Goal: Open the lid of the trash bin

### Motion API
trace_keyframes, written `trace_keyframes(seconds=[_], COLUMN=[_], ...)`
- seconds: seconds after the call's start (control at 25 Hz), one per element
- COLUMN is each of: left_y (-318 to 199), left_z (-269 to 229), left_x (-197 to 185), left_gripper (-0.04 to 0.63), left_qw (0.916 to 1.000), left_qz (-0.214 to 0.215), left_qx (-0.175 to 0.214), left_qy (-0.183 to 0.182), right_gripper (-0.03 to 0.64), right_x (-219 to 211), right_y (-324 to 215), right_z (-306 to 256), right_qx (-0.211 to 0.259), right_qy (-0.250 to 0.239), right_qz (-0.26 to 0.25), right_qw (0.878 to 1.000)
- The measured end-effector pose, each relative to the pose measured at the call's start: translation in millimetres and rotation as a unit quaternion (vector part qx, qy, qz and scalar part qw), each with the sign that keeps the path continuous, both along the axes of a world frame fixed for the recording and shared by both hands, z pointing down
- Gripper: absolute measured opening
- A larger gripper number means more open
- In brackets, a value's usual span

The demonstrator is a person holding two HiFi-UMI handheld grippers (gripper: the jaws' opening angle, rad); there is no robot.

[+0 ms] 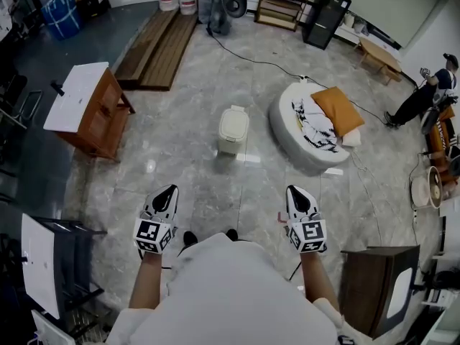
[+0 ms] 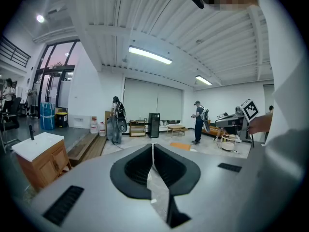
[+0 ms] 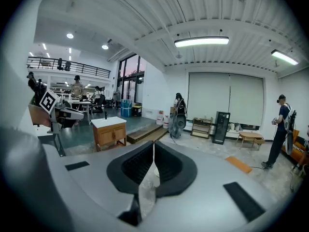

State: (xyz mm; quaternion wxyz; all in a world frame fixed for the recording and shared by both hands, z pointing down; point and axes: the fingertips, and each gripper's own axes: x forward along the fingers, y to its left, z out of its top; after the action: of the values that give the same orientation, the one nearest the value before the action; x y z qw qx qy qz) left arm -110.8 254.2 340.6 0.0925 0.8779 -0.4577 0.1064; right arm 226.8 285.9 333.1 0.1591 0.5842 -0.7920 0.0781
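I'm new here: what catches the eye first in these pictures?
The left hand-held gripper and right hand-held gripper stick out low in the head view, jaws together and empty. Ahead of them a small white trash bin stands alone on the floor, lid down. To its right lies a round white cushion with an orange pillow.

Head view looks steeply down; gripper views face level, all sharing the wooden cabinet (image 1: 93, 113)

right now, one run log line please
phase: pre-approach | trash bin lid: shut, untouched, ahead of both | left gripper: fingers shut, empty | right gripper: fingers shut, empty
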Motion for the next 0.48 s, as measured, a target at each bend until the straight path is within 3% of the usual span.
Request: trace_keyframes(seconds=[0.48], left_y=[0], left_z=[3], left_x=[33], left_gripper=[0.020], left_qw=[0.9995], left_qz=[-0.030], left_qx=[-0.003], left_qy=[0.000], right_gripper=[0.034], right_x=[37], right_y=[-17], right_z=[7], right_qx=[-0.004], right_qy=[0.002], right_qz=[-0.033], right_qw=[0.999])
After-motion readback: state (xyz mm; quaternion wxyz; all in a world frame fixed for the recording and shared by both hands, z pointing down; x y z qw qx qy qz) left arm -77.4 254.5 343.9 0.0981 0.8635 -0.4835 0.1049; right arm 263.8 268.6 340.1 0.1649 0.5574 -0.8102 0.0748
